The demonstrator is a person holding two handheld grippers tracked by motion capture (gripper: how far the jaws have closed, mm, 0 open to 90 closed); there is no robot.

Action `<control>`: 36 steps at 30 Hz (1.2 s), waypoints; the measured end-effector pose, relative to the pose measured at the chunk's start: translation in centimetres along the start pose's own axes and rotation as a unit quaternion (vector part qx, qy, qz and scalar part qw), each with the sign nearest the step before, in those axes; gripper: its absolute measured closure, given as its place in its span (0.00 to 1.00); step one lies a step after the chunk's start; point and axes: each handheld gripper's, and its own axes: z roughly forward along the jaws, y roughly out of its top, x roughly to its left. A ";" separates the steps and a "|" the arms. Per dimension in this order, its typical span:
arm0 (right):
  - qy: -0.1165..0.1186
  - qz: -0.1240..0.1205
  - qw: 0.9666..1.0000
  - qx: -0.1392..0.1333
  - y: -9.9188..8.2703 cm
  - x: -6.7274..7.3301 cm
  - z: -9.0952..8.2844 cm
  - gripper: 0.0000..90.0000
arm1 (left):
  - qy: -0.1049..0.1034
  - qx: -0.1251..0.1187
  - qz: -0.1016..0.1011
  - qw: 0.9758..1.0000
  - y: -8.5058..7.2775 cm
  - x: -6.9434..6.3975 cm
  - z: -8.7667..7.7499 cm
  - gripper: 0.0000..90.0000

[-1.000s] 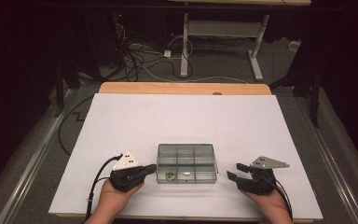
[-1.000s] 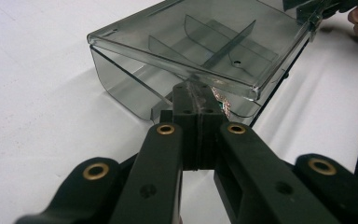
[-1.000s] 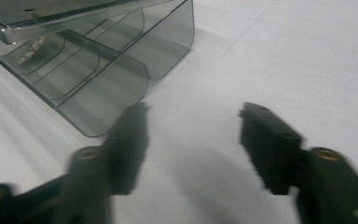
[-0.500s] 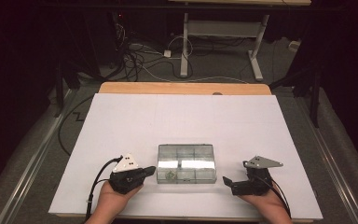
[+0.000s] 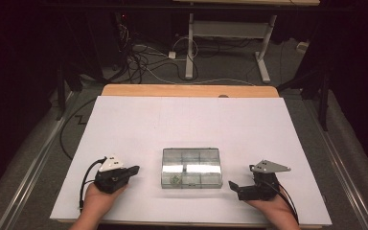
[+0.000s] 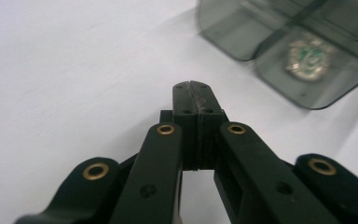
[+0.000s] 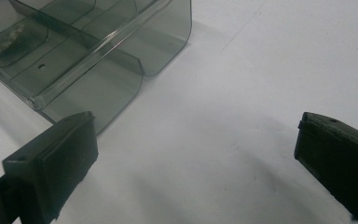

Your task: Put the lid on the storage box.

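Observation:
A smoky clear compartment box (image 5: 191, 167) lies at the near middle of the white table, with a small green and silver badge (image 5: 174, 180) in its near left cell. My left gripper (image 5: 135, 169) rests to the left of the box, apart from it, its jaws shut on nothing. In the left gripper view the pressed fingertips (image 6: 194, 88) point at the box corner (image 6: 223, 32) and the badge (image 6: 310, 56). My right gripper (image 5: 242, 179) sits to the right of the box; its jaws have just been opening and stand wide (image 7: 196, 140), with only bare table between them and the box wall (image 7: 112, 88) just beyond the left pad.
The white sheet (image 5: 191, 124) covers the table, with a wooden strip (image 5: 187, 90) along the far edge. Cables and desk legs (image 5: 189, 48) lie on the dark floor beyond. Both hands rest near the table's front edge.
My left gripper has slid left, away from the box. The right gripper's jaws have spread wide while the hand stayed where it was.

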 end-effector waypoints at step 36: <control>-0.004 -0.004 1.000 -0.022 0.3 0.3 -0.3 0.00 | 0.033 -0.026 -0.034 0.999 0.2 0.8 0.3 0.00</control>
